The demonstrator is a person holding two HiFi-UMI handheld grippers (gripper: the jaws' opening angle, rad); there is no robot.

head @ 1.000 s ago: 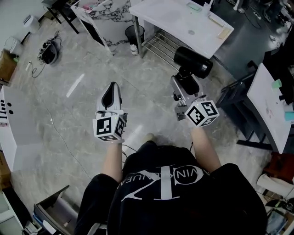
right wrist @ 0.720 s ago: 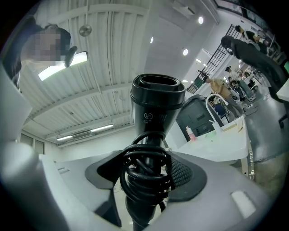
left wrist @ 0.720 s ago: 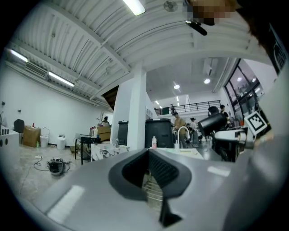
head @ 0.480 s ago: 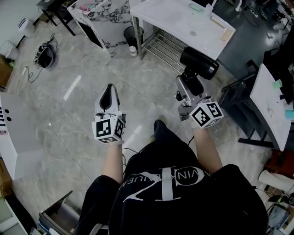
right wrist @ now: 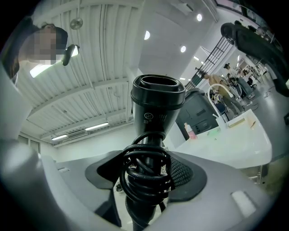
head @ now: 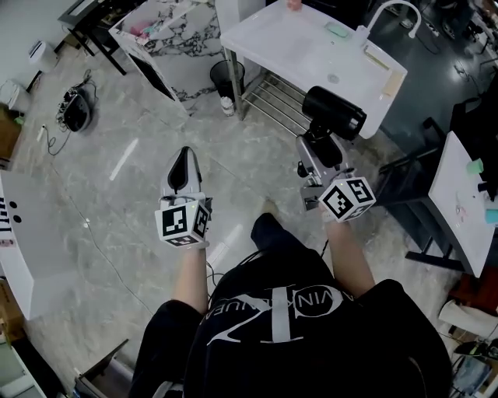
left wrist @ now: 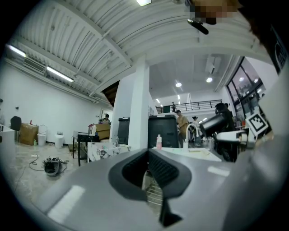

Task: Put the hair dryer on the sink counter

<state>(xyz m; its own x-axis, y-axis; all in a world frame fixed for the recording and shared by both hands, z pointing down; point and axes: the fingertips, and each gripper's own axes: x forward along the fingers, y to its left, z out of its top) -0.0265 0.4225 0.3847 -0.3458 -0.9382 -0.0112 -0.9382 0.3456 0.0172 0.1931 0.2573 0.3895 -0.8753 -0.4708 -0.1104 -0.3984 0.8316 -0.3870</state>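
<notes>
— Hair dryer (head: 333, 113): where is it?

— Up in the air, in the right claw (head: 315, 155), over the grey floor (head: 117, 179) and just short of the near edge of the white sink counter (head: 288, 39).

— How does the claw hold it?

— Its jaws are partly apart and closed on the handle. The black cord (right wrist: 146, 176) is wound round the handle in loops right at the pads. The hair dryer stands handle-down in the right gripper view, its black barrel above the jaws with the open mouth on top.

— And the left claw (head: 184, 159)?

— Jaws together at the tips, nothing between them, held out beside the right one, apart from it.

— What is on the counter?

— A curved white faucet (head: 389, 12) at its far end; a wire shelf (head: 272, 82) runs beneath.
</notes>
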